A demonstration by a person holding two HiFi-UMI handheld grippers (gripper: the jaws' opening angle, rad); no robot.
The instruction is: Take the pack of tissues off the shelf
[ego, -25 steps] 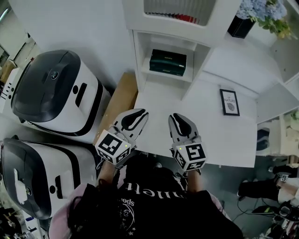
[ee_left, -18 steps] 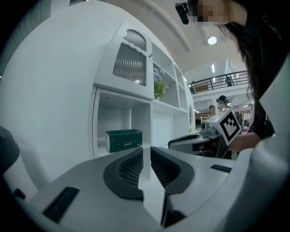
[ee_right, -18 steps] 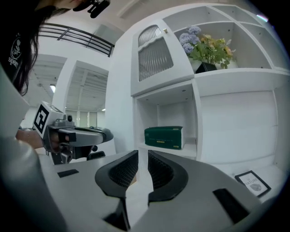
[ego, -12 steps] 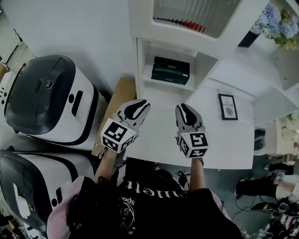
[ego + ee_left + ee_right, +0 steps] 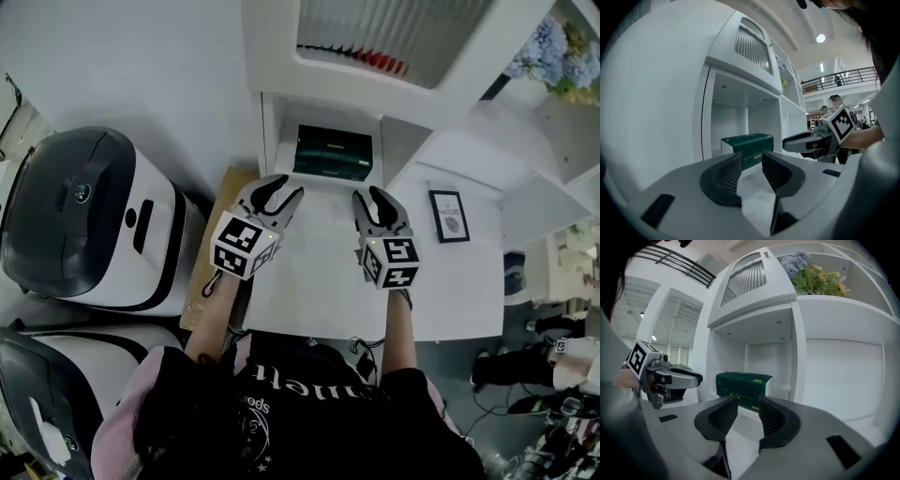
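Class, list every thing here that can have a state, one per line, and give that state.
tissue pack: lying on the shelf, untouched.
left gripper: jaws apart, just been opening, nothing between them.
right gripper: jaws apart, just been opening, nothing between them.

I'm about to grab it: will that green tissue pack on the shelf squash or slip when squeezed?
The green tissue pack looks soft-wrapped with rounded corners, so it probably dents under a squeeze. Its sheen suggests a slippery wrap. Lying flat and boxy, it should not roll or tip.
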